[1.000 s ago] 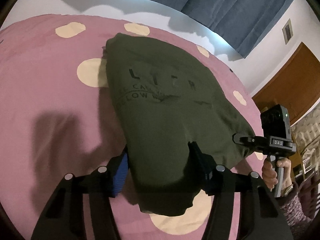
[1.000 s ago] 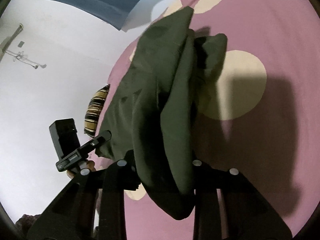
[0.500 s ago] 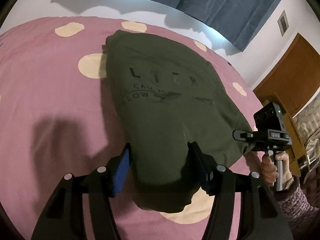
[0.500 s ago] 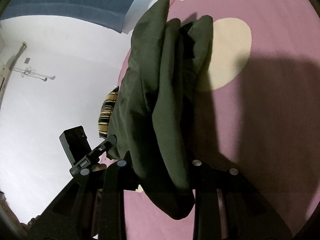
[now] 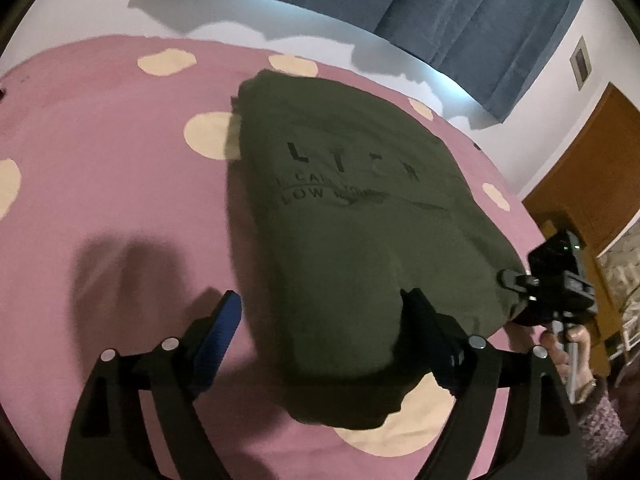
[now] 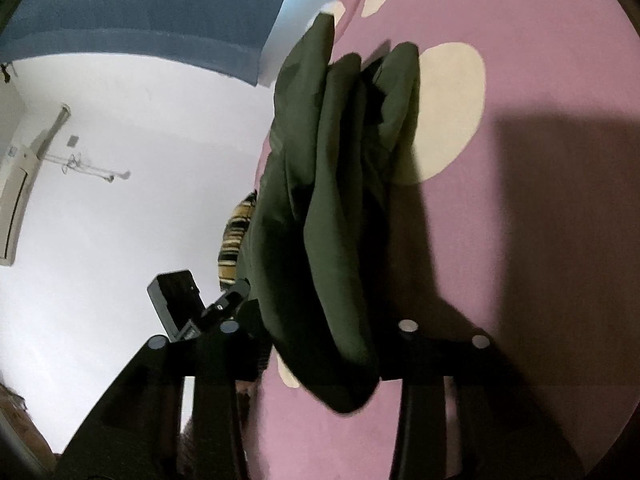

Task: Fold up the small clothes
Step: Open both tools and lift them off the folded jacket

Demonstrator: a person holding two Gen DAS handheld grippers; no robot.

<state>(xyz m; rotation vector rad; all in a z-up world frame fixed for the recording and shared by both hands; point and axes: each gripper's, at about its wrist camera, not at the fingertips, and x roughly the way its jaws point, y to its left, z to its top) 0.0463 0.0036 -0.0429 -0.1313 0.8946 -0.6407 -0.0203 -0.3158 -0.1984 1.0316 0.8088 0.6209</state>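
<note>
Olive-green shirt (image 5: 344,216) lies folded on the pink spotted bedspread (image 5: 100,160). I note the left gripper (image 5: 320,312) has just spread wide vs. a sec ago; its blue pad (image 5: 222,330) is now clear of the cloth. Right gripper (image 6: 316,336) also easing apart at the right corner, fabric betw. its fingers; grip can't be confirmed.

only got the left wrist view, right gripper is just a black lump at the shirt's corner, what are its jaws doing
Observer: The right gripper has just been opening its jaws. The green shirt has its folded edge between them, with what looks like a sliver of gap at one finger.
Operator: is the fold tidy on that side
Observer: Edge-on, it shows several loose layers, splayed apart towards the far end.
Operator: anything behind the shirt
Observer: A striped cushion peeks out beyond it.
</note>
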